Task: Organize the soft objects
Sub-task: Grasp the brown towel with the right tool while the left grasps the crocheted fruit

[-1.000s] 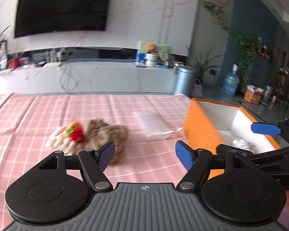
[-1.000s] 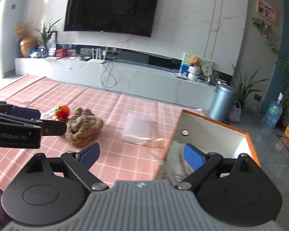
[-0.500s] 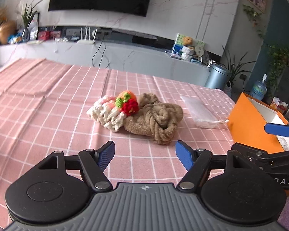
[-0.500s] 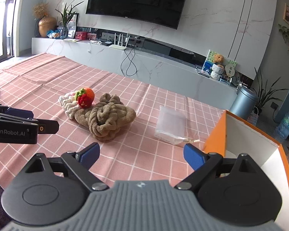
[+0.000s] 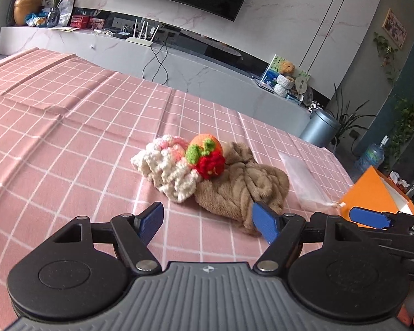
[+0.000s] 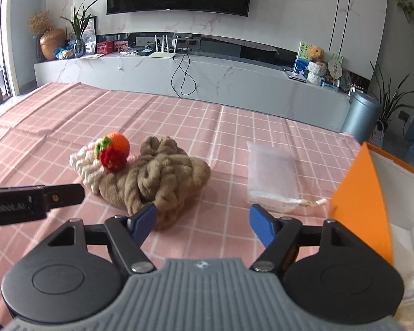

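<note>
Since the orange box (image 6: 358, 201) sat open at the cloth's (image 6: 69, 115) right edge, it looked like the drop bin; brown knit (image 6: 162, 182), white knit (image 5: 168, 173) and fruit toy (image 6: 114, 151) were heaped mid-cloth, bag (image 6: 270, 173) between. Left gripper (image 5: 207, 220) was open, empty. Right gripper (image 6: 201, 220) had just narrowed, jaws still apart, nothing between. Lettering on left gripper's arm: blurred, unreadable.
</note>
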### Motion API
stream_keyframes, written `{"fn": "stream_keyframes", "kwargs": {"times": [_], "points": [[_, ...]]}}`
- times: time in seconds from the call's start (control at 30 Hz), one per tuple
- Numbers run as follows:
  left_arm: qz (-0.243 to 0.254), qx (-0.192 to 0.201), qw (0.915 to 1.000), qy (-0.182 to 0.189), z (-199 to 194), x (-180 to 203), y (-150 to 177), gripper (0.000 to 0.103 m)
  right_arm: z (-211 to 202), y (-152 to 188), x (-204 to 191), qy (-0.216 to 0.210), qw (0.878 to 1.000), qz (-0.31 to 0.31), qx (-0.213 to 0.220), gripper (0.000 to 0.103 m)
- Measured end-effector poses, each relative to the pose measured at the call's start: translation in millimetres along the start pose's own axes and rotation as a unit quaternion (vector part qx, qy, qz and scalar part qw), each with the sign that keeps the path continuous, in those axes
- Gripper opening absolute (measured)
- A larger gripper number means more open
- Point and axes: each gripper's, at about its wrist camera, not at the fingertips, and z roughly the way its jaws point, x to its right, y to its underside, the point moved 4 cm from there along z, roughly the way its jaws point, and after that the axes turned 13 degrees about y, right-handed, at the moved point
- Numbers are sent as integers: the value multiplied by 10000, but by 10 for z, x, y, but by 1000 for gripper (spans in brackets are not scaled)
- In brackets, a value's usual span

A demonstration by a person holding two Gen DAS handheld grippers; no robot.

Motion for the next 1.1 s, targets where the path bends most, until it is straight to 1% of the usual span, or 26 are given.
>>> {"fn": "stream_keyframes", "kwargs": {"times": [0.13, 0.33, 0.4, 0.43, 0.47, 0.5, 0.57, 0.6, 0.63, 0.67, 0.7, 0.73, 0.83, 0.93, 1.1], "points": [[180, 57, 9997, -158, 153, -80, -203, 86, 168, -150, -162, -66, 10000, 60, 4, 74], [451, 3, 9990, -30, 442, -71, -446, 86, 456, -289, -353, -123, 9997, 154, -131, 74], [519, -91, 9986, -66, 572, -69, -474, 79, 575, -302, -371, -95, 9994, 237, -249, 74], [515, -138, 9986, -47, 629, -74, -475, 78, 621, -302, -370, -98, 9989, 309, -324, 75], [490, -188, 9986, -31, 687, -84, -470, 73, 670, -297, -371, -128, 9983, 387, -416, 75], [462, -232, 9987, -24, 734, -95, -459, 65, 715, -285, -379, -185, 9975, 433, -519, 76], [448, -322, 9985, -50, 808, -123, -426, 56, 781, -253, -400, -296, 9962, 477, -672, 76], [427, -356, 9985, 18, 830, -135, -406, 50, 799, -237, -407, -337, 9956, 501, -711, 75], [440, -360, 9984, 61, 835, -132, -384, 49, 811, -224, -414, -403, 9951, 517, -744, 70], [516, -348, 9981, 30, 828, -118, -366, 49, 821, -208, -428, -473, 9943, 523, -797, 61], [577, -346, 9977, 3, 819, -100, -356, 48, 828, -196, -450, -542, 9935, 505, -862, 47], [589, -346, 9977, -13, 806, -88, -345, 48, 821, -180, -470, -585, 9933, 479, -879, 43], [549, -333, 9979, -24, 746, -71, -329, 47, 728, -169, -506, -528, 9957, 260, -715, 32], [523, -302, 9982, -23, 665, -43, -312, 47, 639, -133, -450, -580, 9949, 349, -748, 29], [429, -213, 9989, 3, 440, 49, -240, 47, 441, 3, -309, -528, 9951, 365, -749, 29]]}}
